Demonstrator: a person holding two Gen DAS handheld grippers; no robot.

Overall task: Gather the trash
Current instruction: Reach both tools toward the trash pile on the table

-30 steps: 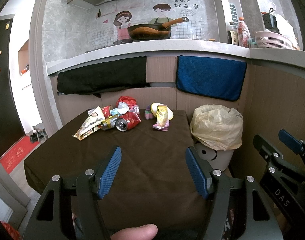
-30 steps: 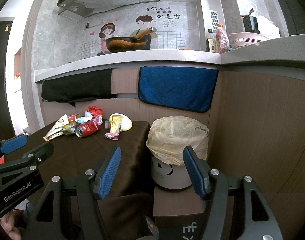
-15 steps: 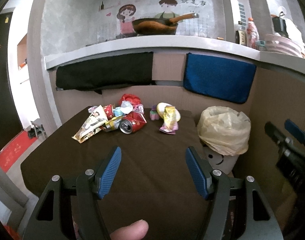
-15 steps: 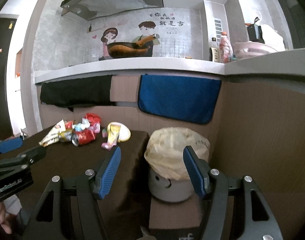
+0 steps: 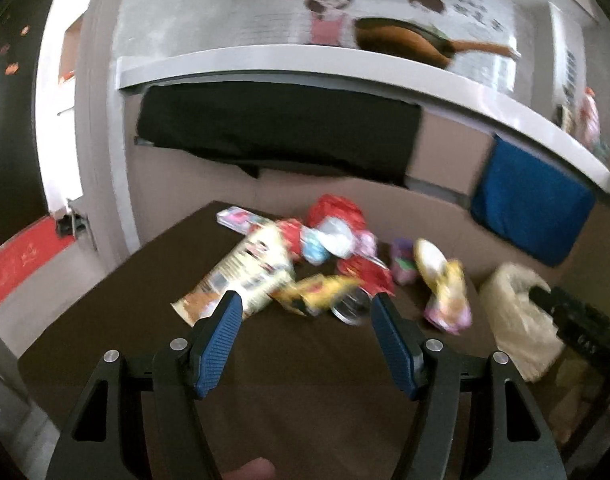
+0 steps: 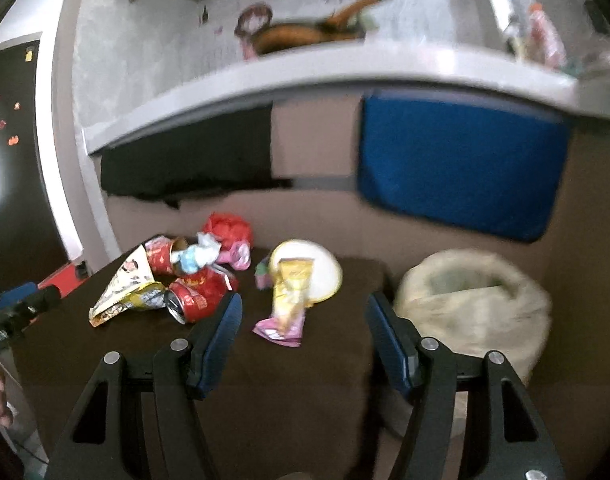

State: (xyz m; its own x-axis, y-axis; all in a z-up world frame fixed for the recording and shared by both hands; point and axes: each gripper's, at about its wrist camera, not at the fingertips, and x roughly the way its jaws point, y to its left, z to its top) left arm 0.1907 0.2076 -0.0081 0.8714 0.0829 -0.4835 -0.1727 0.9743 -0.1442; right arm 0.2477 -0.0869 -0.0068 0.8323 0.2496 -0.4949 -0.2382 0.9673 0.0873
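Both the left claw and the right claw are held wide, nothing gripped. The trash is heaped on the brown counter, beside the lined bin.

The view is blurred. At the bottom of the frame the left gripper stands with its blue-padded jaws wide apart and nothing between them, above a dark brown table. In mid-frame lies a heap of trash: a cream snack packet, a yellow wrapper, a red can. At right sits a bin lined with a pale bag.
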